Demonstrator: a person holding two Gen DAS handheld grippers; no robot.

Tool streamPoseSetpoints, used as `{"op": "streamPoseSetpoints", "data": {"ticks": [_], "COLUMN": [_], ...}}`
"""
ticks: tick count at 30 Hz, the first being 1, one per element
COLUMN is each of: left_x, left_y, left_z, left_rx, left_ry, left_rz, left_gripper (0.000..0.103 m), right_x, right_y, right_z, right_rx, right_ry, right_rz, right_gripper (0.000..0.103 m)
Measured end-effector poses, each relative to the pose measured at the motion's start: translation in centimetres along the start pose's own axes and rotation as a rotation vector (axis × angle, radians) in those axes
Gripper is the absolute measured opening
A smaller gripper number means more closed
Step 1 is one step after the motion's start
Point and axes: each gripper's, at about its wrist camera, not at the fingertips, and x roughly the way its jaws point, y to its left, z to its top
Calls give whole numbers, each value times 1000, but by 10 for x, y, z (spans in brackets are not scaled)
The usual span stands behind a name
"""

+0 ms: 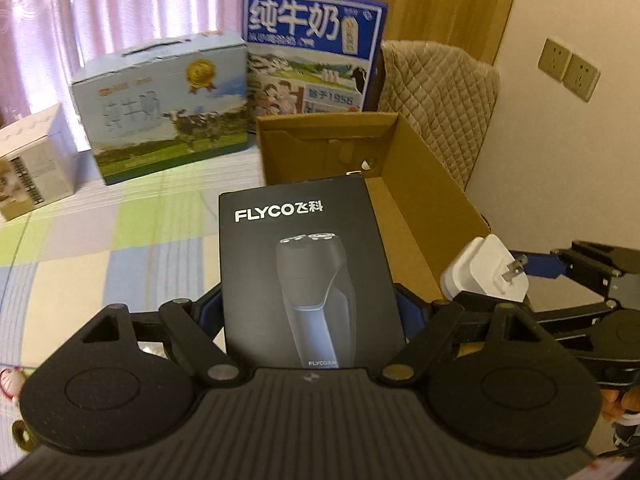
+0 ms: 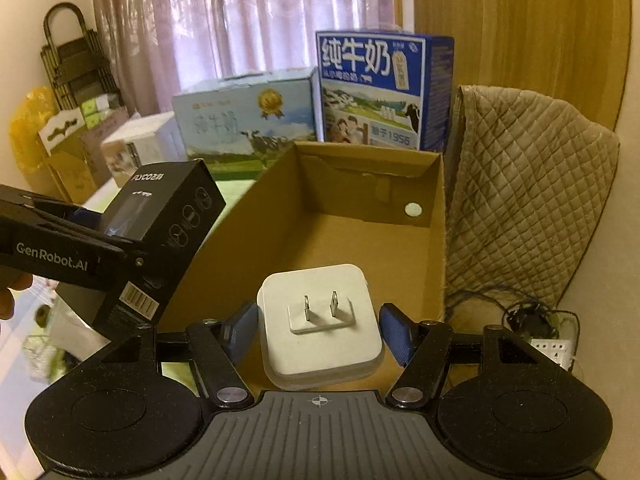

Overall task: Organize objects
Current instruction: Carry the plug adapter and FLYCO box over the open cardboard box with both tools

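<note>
Pink curtains (image 2: pixel 248 20) are hanging behind a checked bedspread (image 1: pixel 100 240), where the left gripper (image 1: pixel 312 304) is clamping a black shaver box (image 1: pixel 308 276) beside the carton (image 2: pixel 360 240) (open, cardboard), while the right gripper (image 2: pixel 320 328) is gripping a white charger (image 2: pixel 320 324) over its near end.

The shaver box (image 1: pixel 308 276) is made of matt black card with a faintly glossy printed picture. The charger plug (image 2: pixel 320 320) is moulded in smooth white plastic, satin in finish, with two bright metal prongs. The open carton (image 2: pixel 360 236) is formed of plain brown corrugated cardboard, dull and unprinted. The two milk cartons (image 2: pixel 380 92) are covered in glossy printed paper. The hand-held gripper (image 2: pixel 320 332) is built of matt black plastic with ribbed casing, metal rivets and blue textured pads (image 2: pixel 396 332). Quilted beige cloth (image 2: pixel 528 200) is seen beside the carton.
</note>
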Motion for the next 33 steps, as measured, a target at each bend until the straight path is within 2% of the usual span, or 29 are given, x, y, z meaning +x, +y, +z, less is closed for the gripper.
{"op": "streamPoseSetpoints", "data": {"ticks": [6, 18, 33], "left_x": [38, 89, 113], "left_y": [-14, -33, -32], "left_z": [16, 27, 23], "left_rx": [25, 69, 88], "left_ry": [57, 106, 142], "left_rz": [8, 26, 9], "left_gripper": [80, 78, 79], "right_x": [33, 67, 81], "right_y": [-24, -36, -38], "right_z": [6, 9, 19], "right_rx": [-49, -130, -199], "right_ry": [62, 143, 201], "right_rz": [4, 47, 47], "right_gripper": [64, 64, 64]}}
